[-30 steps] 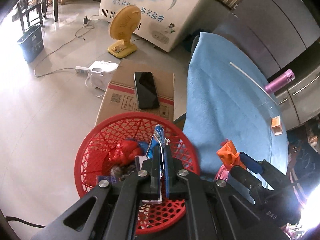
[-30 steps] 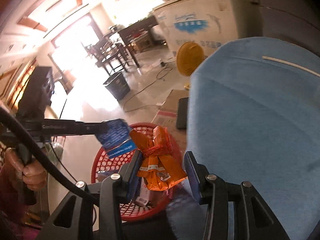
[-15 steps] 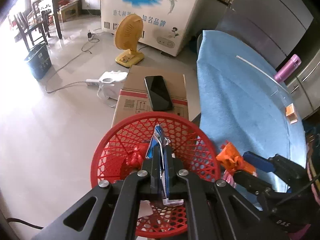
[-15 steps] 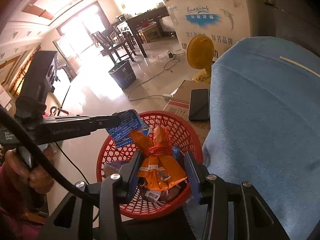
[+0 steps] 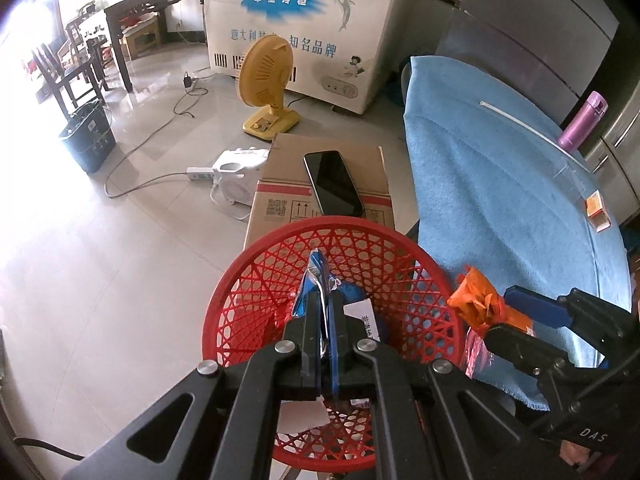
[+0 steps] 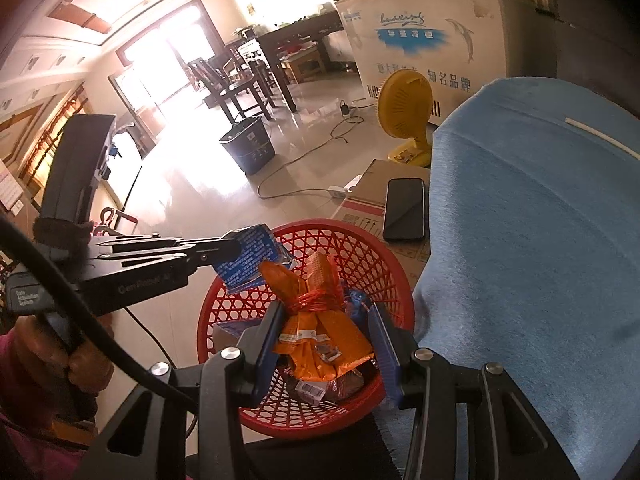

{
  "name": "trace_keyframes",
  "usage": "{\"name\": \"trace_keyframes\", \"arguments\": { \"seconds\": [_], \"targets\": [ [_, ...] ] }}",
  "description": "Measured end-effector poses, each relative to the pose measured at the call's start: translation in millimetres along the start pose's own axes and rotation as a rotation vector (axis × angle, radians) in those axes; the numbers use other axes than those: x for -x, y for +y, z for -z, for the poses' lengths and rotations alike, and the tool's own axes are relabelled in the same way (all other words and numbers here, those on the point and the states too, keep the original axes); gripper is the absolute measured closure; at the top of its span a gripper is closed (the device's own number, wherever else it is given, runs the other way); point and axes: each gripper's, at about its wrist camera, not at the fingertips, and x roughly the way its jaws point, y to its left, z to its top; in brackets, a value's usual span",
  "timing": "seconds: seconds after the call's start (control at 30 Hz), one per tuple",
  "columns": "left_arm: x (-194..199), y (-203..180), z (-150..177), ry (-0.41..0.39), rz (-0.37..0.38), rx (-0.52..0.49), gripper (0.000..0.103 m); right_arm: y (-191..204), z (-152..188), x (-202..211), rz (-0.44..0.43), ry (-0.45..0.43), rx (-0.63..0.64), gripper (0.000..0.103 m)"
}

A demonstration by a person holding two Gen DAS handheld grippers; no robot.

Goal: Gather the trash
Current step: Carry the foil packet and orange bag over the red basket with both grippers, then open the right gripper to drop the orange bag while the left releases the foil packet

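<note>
2 pinched wrappers (image 5: 316,292) (image 6: 320,320) above red basket (image 5: 256,280), its contents mostly hidden.

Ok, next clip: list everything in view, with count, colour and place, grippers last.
basket: 1, red, on the floor by the table, trash inside
blue wrapper: 1, blue, held over the basket
orange wrapper: 1, orange, between the right fingers over the basket
table cloth: 1, blue, covers the table
cardboard box: 1, brown, beyond the basket
phone: 1, black, on the box
fan: 1, yellow, on the floor
freezer: 1, white, behind the fan
bottle: 1, purple, far table edge
bin: 1, dark, on the floor
left gripper: shut on the blue wrapper
right gripper: around the orange wrapper; grip unclear
</note>
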Motion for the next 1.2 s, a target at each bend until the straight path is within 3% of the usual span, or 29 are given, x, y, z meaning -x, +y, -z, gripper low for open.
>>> {"name": "trace_keyframes", "arguments": {
  "seconds": [0.27,0.43,0.77,1.2],
  "targets": [
    [3.1,1.6,4.6,0.0,-0.004,0.002,0.1,2.4,-22.3,-14.3,-0.01,0.02,0.04,0.057],
    [3.2,5.0,8.4,0.003,-0.012,0.012,0.1,-7.1,-40.2,-24.8,-0.048,0.009,-0.055,0.056],
    [-5.3,6.6,8.8,0.022,-0.02,0.008,0.1,4.2,-10.9,-44.6,-0.051,0.069,-0.077,0.056],
    [-10.7,15.5,6.2,0.051,-0.016,0.035,0.1,3.0,-2.2,-45.4,-0.054,0.085,-0.092,0.056]
  ]
}}
